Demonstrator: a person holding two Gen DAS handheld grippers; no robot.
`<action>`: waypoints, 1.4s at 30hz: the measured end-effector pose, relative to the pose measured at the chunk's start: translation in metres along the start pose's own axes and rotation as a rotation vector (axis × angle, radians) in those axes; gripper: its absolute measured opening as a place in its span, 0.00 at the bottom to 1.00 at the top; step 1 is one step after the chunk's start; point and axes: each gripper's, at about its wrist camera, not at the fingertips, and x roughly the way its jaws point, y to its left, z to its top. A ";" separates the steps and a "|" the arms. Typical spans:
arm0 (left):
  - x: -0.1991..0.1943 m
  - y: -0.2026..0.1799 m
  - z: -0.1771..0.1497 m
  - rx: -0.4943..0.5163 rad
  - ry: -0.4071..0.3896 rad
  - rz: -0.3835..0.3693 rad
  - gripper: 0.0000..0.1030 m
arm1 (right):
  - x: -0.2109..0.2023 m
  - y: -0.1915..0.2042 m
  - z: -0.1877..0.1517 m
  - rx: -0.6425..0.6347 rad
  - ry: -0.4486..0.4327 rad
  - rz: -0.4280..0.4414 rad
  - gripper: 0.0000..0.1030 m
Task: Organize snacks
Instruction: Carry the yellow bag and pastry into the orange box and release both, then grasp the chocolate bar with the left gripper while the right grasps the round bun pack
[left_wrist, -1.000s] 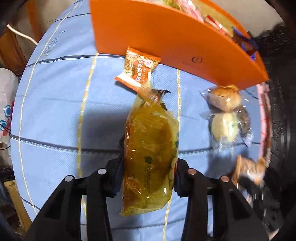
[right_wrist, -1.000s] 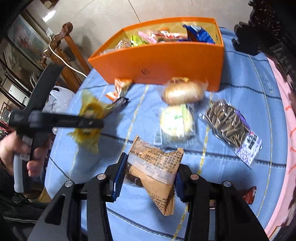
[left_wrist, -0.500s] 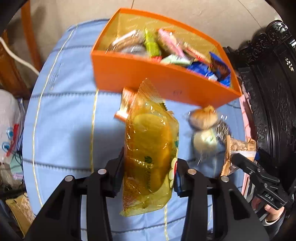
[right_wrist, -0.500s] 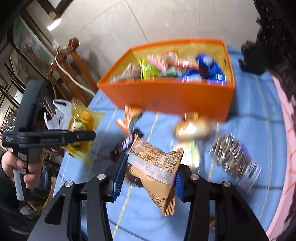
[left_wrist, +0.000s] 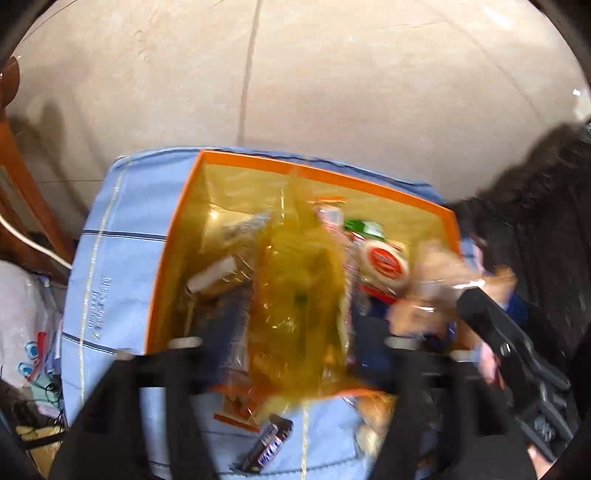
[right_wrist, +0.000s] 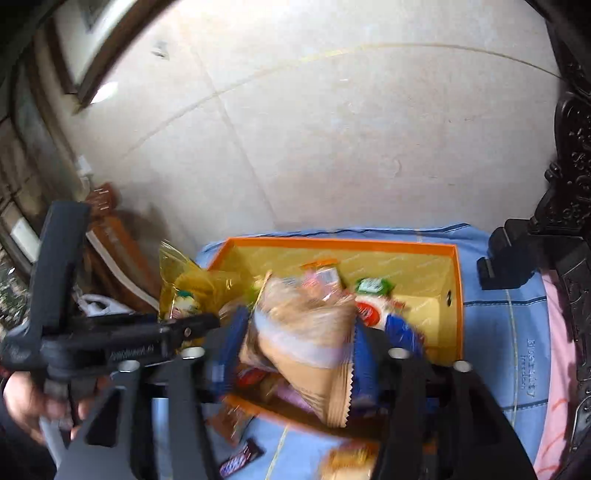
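Both my claws are over the orange box now, which sits on the surface under its blue striped cloth. My left claw has just been opening, and its jaws stand wide, well off either side of the yellow snack bag; the bag hangs blurred between them, above the packets in the box, no pad pressing it. My right claw has just been opening too. The brown paper-wrapped snack is between its blue pads, tilted, its crimped bottom edge down over the near wall of the box; through the blur I can't tell if the pads touch it. Inside the box I see a green packet and a red and white one. Out on the cloth, just in front of the box, lies a dark chocolate bar next to an orange wrapper.
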 end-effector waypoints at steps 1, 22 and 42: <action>0.000 0.000 -0.001 -0.011 -0.017 0.018 0.94 | 0.000 -0.002 -0.001 0.015 -0.009 -0.015 0.76; 0.023 0.042 -0.183 0.054 0.223 0.091 0.94 | -0.033 -0.034 -0.188 -0.037 0.255 -0.130 0.88; 0.080 0.018 -0.213 0.203 0.317 0.102 0.56 | -0.024 -0.039 -0.213 0.005 0.381 -0.067 0.53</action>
